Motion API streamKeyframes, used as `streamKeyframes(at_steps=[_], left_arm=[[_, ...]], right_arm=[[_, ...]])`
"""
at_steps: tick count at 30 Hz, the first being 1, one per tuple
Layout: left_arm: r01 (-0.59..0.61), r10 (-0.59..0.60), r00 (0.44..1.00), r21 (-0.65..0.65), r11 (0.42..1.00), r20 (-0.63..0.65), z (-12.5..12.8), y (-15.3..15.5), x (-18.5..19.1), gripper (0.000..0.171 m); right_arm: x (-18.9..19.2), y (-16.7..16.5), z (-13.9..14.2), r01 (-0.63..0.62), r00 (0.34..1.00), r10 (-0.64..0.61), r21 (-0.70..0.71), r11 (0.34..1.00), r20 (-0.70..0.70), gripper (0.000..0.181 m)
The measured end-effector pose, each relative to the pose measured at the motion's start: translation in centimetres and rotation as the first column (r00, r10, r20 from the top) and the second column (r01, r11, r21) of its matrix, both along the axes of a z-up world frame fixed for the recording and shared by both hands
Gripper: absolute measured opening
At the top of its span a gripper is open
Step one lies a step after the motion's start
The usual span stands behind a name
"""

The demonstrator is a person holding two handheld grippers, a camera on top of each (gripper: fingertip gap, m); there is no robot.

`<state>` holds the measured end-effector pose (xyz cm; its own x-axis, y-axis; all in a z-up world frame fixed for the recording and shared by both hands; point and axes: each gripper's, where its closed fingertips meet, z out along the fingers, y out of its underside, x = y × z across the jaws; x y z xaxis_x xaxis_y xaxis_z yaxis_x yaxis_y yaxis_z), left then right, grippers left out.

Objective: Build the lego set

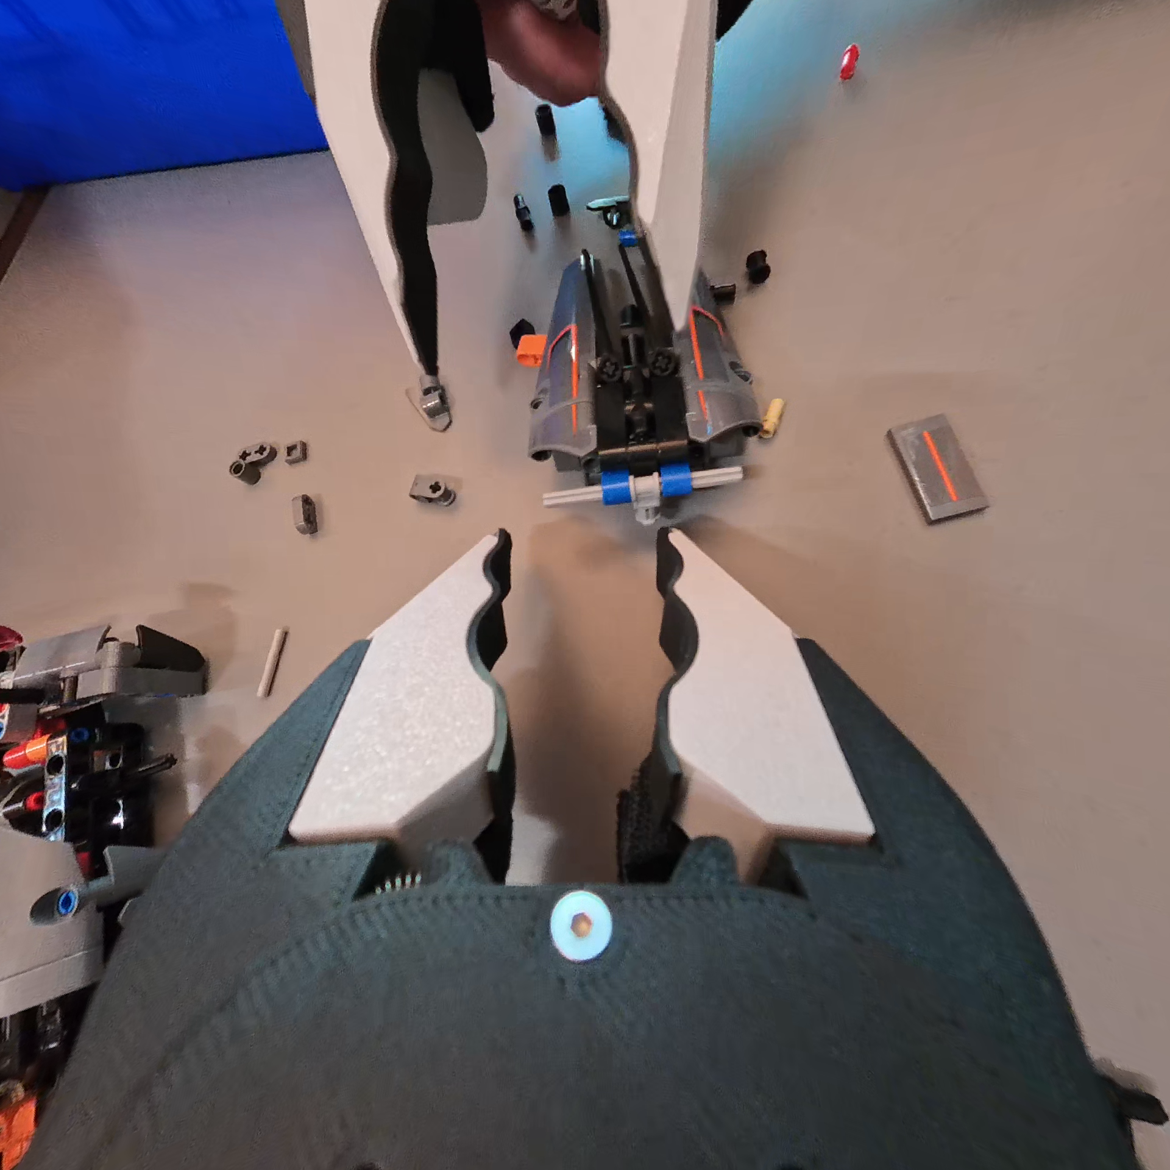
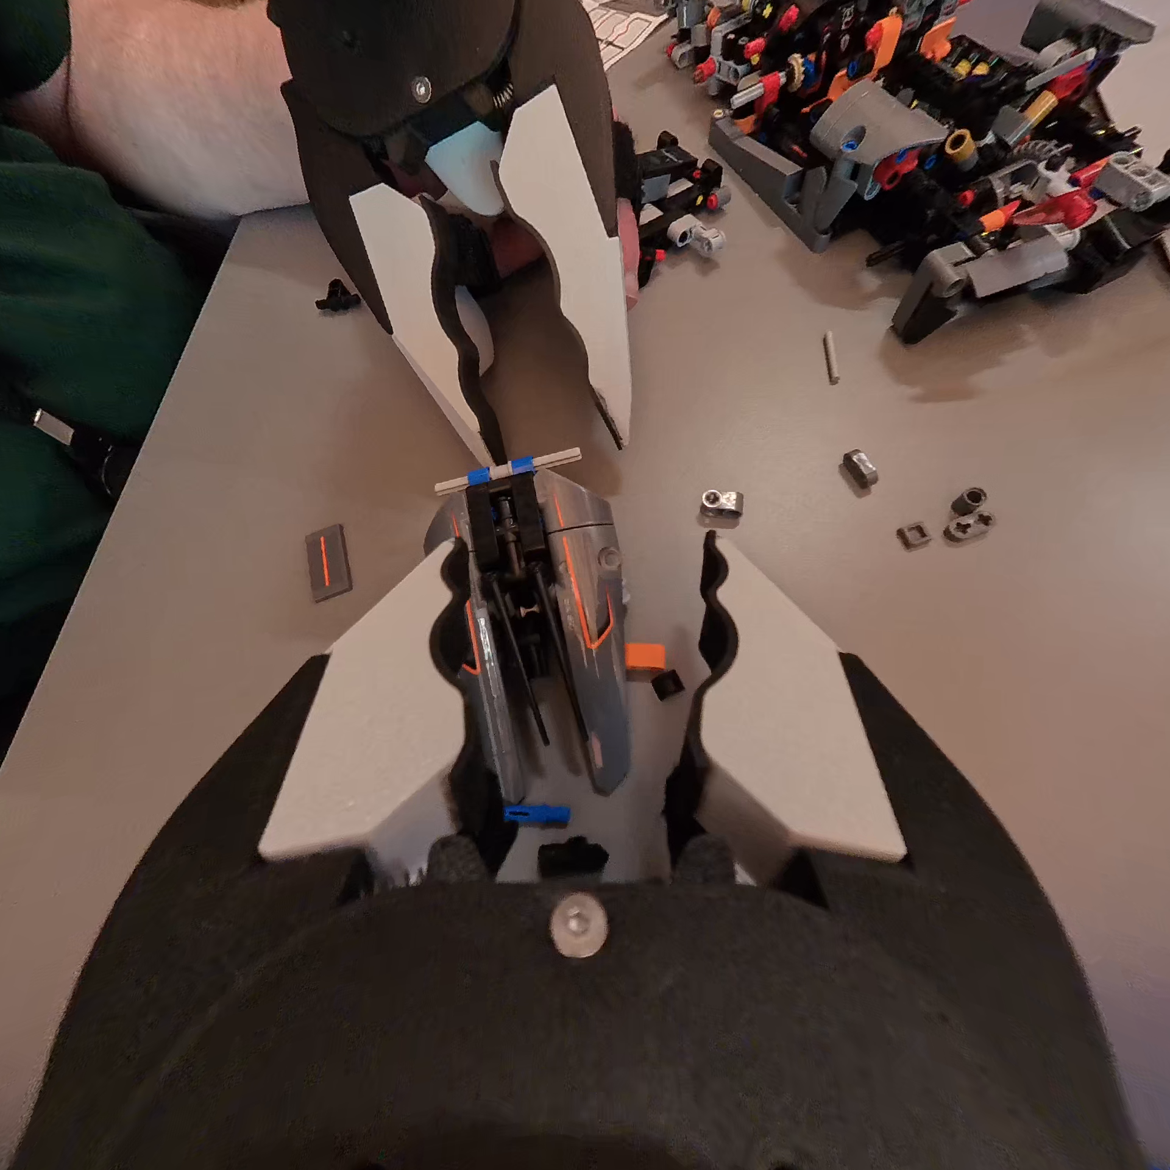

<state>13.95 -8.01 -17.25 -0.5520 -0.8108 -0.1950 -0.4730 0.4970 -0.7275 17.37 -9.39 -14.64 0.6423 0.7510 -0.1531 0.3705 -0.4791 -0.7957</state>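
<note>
- Right now my subassembly (image 1: 642,392) lies on the table (image 1: 949,633), a grey wedge with orange stripes and a black core, between my two grippers.
- Its wide end carries a pale axle (image 1: 639,489) with two blue bushes, pointing at my left gripper (image 1: 582,538).
- My left gripper is spread wide and holds nothing; in the right wrist view one fingertip (image 2: 487,452) comes just beside the axle, and I cannot tell if it touches.
- My right gripper (image 2: 579,544) is spread wide too, straddling the narrow end of the subassembly; its left finger (image 2: 405,665) lies against the grey shell, while the right finger stands clear of it.
- An orange piece (image 2: 646,656) and a small black piece (image 2: 666,685) lie beside the subassembly, inside the right gripper's span.
- A blue pin (image 2: 537,813) lies near the base of that gripper's fingers.
- A flat grey tile (image 1: 938,467) with an orange stripe lies apart on the table.
- Small grey connectors (image 1: 253,461) are scattered on the other side, with a thin pale rod (image 1: 272,661) farther out.
- A large, many-coloured build (image 2: 949,126) sits well apart.
- A red stud (image 1: 849,61) lies far off.
</note>
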Motion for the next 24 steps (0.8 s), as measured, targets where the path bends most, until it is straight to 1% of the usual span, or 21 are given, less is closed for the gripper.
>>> streamKeyframes(at_steps=[16,24], left_arm=[[-0.002,0.002,1.000,-0.008,1.000,0.015,0.1,0.0,0.1,0.042],[-0.018,0.020,0.999,-0.050,0.999,0.046,0.8,0.5,0.4,0.041]], right_arm=[[1.3,0.6,0.7,0.060,0.998,-0.060,0.038,0.997,0.006,0.063],[3.5,1.4,1.7,0.151,0.988,-0.150,0.073,0.986,-0.026,0.059]])
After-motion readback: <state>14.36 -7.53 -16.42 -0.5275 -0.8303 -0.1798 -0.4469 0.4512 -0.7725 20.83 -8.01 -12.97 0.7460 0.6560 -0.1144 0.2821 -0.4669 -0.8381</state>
